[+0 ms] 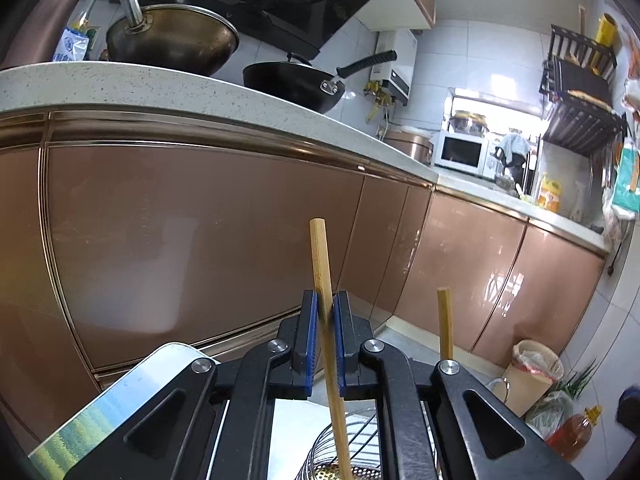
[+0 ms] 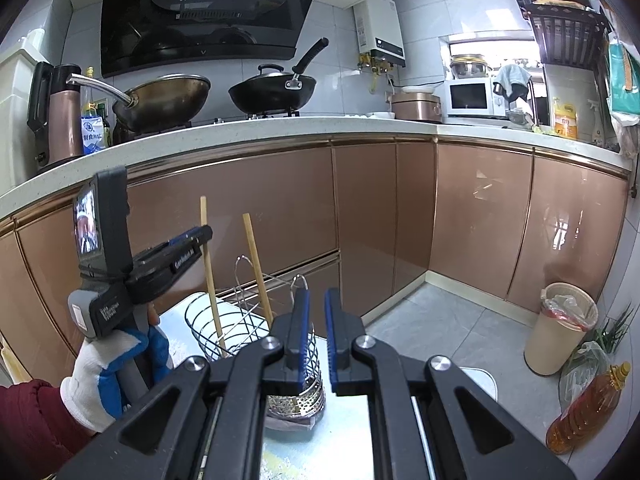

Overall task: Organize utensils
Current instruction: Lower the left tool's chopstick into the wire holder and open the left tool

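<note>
My left gripper (image 1: 327, 300) is shut on a bamboo chopstick (image 1: 322, 264) that stands nearly upright. In the right wrist view the left gripper (image 2: 205, 235) holds this chopstick (image 2: 209, 276) with its lower end down inside the wire basket (image 2: 200, 328) of a metal utensil holder. A second chopstick (image 2: 258, 268) leans in the same basket, free of both grippers, and also shows in the left wrist view as a second chopstick (image 1: 445, 324). My right gripper (image 2: 314, 308) is shut and empty, in front of the holder's perforated metal cup (image 2: 296, 398).
The holder stands on a small pale table (image 2: 476, 384). A gloved hand (image 2: 100, 376) holds the left gripper. Brown cabinet doors (image 2: 280, 216) run behind, under a counter with two woks (image 2: 272, 88). A bin (image 2: 560, 328) and an oil bottle (image 2: 588, 408) stand on the floor at right.
</note>
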`<state>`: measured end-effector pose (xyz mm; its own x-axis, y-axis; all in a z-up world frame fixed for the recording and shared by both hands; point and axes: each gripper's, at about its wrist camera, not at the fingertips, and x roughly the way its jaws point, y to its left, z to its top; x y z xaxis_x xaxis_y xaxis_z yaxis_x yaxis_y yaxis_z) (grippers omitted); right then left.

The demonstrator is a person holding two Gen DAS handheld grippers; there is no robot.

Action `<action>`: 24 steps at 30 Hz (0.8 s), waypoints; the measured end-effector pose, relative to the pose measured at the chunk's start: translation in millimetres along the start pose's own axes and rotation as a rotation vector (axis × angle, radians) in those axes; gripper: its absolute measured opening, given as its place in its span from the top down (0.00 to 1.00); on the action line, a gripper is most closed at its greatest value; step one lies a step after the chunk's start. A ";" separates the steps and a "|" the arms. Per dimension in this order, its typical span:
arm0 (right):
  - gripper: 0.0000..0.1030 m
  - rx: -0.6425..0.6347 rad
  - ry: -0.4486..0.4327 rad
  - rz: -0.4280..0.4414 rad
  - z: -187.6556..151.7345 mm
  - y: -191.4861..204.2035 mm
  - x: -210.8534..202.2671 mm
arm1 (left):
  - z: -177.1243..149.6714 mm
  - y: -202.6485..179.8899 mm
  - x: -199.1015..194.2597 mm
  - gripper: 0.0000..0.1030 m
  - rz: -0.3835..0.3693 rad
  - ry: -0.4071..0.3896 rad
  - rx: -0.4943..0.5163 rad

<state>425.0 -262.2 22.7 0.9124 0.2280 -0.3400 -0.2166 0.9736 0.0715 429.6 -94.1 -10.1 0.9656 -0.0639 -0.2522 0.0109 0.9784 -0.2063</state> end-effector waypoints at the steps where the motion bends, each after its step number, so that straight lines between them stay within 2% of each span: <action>1: 0.92 0.001 0.002 0.000 -1.1 -0.8 1.1 | 1.7 1.2 -0.1 0.93 0.002 -0.008 -0.014; 6: 0.92 0.007 0.012 -0.003 -6.3 -5.4 5.2 | 5.5 2.0 -8.0 0.93 0.002 -0.086 -0.053; 10: 0.92 0.007 0.016 -0.001 -10.0 -7.3 4.6 | -7.7 -0.9 -14.3 0.93 0.022 -0.126 -0.042; 15: 0.92 0.007 0.011 0.001 -10.9 -8.5 0.2 | -21.7 -2.4 -14.8 0.93 0.042 -0.102 -0.020; 21: 0.92 0.015 0.007 0.006 -9.4 -8.6 -6.9 | -21.9 3.0 -23.3 0.92 0.059 -0.092 -0.010; 24: 0.92 0.019 0.011 0.014 -9.5 -6.3 -8.3 | -18.9 3.9 -22.4 0.91 0.051 -0.043 0.000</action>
<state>415.4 -270.3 16.2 0.9055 0.2412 -0.3491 -0.2222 0.9704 0.0942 403.1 -92.6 -23.1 0.9752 -0.0051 -0.2213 -0.0390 0.9802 -0.1942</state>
